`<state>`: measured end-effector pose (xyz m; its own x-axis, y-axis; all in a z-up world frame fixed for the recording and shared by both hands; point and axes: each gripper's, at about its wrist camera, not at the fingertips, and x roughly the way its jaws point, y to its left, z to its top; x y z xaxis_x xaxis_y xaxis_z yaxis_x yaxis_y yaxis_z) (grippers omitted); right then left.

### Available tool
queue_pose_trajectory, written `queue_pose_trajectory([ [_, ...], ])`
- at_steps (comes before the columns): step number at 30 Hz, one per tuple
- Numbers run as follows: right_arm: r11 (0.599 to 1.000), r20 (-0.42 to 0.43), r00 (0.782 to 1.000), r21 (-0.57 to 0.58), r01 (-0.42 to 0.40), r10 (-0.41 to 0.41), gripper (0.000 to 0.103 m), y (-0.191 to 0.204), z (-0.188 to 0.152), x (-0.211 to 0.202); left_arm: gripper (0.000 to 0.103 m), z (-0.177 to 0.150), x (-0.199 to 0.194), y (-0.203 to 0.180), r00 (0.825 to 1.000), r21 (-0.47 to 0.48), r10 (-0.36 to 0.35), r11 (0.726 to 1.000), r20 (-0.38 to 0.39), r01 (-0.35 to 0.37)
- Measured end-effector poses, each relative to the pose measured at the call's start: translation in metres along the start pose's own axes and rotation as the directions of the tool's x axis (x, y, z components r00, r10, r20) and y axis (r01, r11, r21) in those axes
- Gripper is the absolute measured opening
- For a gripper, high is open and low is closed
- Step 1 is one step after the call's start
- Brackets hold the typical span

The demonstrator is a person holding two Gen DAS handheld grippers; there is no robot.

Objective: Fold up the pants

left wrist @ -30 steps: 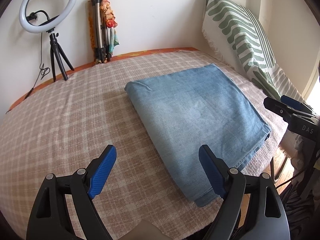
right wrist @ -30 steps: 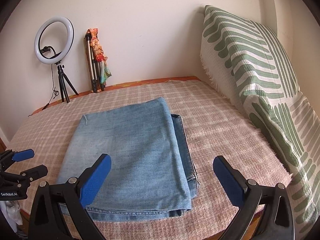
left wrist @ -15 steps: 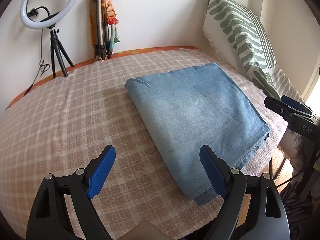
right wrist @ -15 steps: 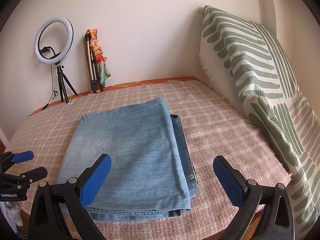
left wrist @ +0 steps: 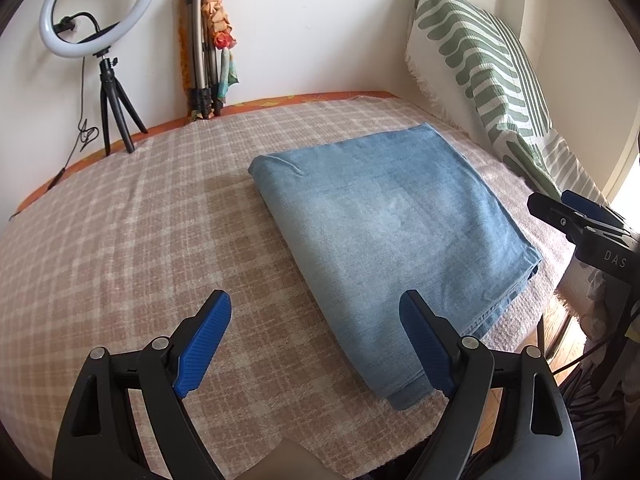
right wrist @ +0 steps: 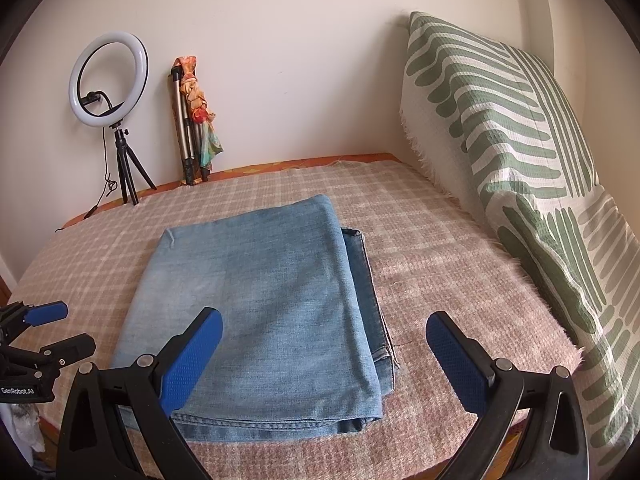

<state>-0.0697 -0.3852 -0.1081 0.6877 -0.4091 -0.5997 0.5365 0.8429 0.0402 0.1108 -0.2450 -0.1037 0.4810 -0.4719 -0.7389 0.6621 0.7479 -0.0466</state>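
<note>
Light blue denim pants lie folded into a flat rectangle on the checked bedspread, also seen in the right wrist view as the pants. My left gripper hovers open above the near left corner of the pants, nothing between its blue pads. My right gripper hovers open over the near right edge of the pants, also empty. Each gripper shows at the side of the other's view: the right gripper and the left gripper.
A green-striped pillow leans on the wall at the right. A ring light on a small tripod and a folded tripod with a coloured cloth stand at the back wall. The bed's edge drops off near the pants.
</note>
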Motion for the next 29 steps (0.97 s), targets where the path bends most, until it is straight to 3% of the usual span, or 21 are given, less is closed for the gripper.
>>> queue_pose_trajectory([
  [29, 1.000, -0.010, 1.000, -0.011, -0.010, 0.010, 0.103, 0.0031, -0.0012, 0.0028, 0.086, -0.0006, 0.0022, 0.0015, 1.000, -0.030, -0.008, 1.000, -0.011, 0.008],
])
